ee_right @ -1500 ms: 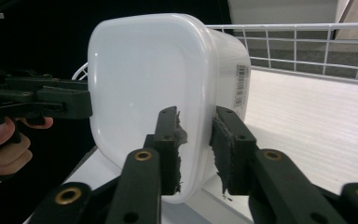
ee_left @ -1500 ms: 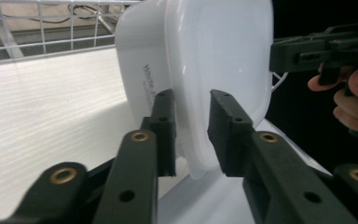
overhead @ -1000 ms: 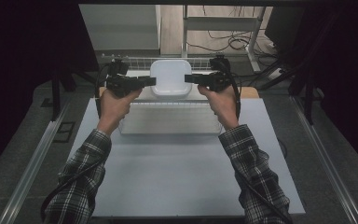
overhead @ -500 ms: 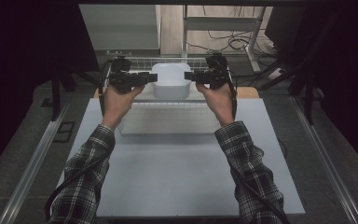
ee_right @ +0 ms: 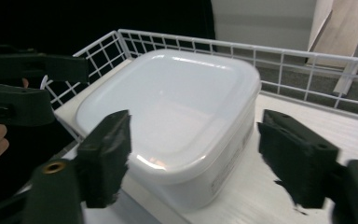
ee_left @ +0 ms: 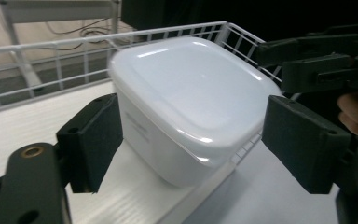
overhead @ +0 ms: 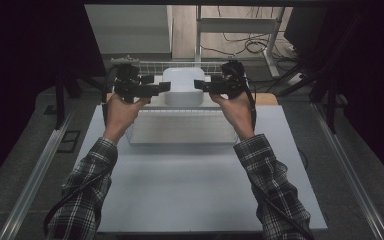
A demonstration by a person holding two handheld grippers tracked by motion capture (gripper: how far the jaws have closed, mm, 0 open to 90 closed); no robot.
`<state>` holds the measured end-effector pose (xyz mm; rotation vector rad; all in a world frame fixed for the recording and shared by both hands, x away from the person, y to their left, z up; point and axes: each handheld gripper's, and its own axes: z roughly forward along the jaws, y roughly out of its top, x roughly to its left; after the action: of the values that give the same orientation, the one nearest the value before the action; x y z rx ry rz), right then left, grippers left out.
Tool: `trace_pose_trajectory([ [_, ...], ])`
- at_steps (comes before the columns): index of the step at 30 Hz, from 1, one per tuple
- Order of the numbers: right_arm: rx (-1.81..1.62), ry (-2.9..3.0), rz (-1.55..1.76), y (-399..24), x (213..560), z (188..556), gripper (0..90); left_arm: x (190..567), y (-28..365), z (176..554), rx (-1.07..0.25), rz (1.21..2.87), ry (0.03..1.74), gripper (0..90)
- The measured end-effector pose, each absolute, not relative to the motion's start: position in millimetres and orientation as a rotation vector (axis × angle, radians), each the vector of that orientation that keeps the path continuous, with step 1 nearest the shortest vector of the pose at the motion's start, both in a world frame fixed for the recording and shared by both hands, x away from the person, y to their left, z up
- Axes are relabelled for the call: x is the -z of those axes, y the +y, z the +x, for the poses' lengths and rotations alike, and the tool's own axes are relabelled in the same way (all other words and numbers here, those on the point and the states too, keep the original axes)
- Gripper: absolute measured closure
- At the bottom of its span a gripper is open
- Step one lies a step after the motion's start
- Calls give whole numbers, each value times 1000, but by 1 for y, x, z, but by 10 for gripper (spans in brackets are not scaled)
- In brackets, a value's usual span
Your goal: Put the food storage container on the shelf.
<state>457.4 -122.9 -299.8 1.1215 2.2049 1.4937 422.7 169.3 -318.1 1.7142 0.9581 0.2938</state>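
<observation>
Plaid flannel sleeves (overhead: 87,175); black grippers, apparently with brass-coloured screws (ee_left: 31,151).

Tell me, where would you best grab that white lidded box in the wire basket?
Probably by its two opposite side walls, just under the lid's rim, one pair of tongs coming in level from each end. The white box is squat with a smooth, flat lid, so the top offers no hold. The left tongs and right tongs, just opened, already flank it inside the wire basket.
</observation>
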Motion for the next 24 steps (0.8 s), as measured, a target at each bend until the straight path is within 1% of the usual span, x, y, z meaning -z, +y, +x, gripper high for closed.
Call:
trace_pose_trajectory([
  [1, -1489, 2209, 1107, -123, 301, 456, 206, 320, 169, 421, -295, 1731, 940, 160],
  [3, -1468, 2215, 1083, -122, 304, 453, 158, 323, 168, 418, -314, 1755, 907, 147],
  [10, -1486, 2252, 993, -121, 313, 445, 77, 332, 165, 406, -366, 1821, 809, 76],
  [15, -1470, 2258, 959, -119, 317, 438, 54, 337, 170, 400, -369, 1808, 816, 44],
  [18, -1450, 2261, 937, -120, 318, 435, 47, 341, 173, 398, -336, 1816, 818, 56],
  [24, -1438, 2268, 908, -123, 321, 427, 38, 350, 178, 390, -327, 1822, 824, 65],
])
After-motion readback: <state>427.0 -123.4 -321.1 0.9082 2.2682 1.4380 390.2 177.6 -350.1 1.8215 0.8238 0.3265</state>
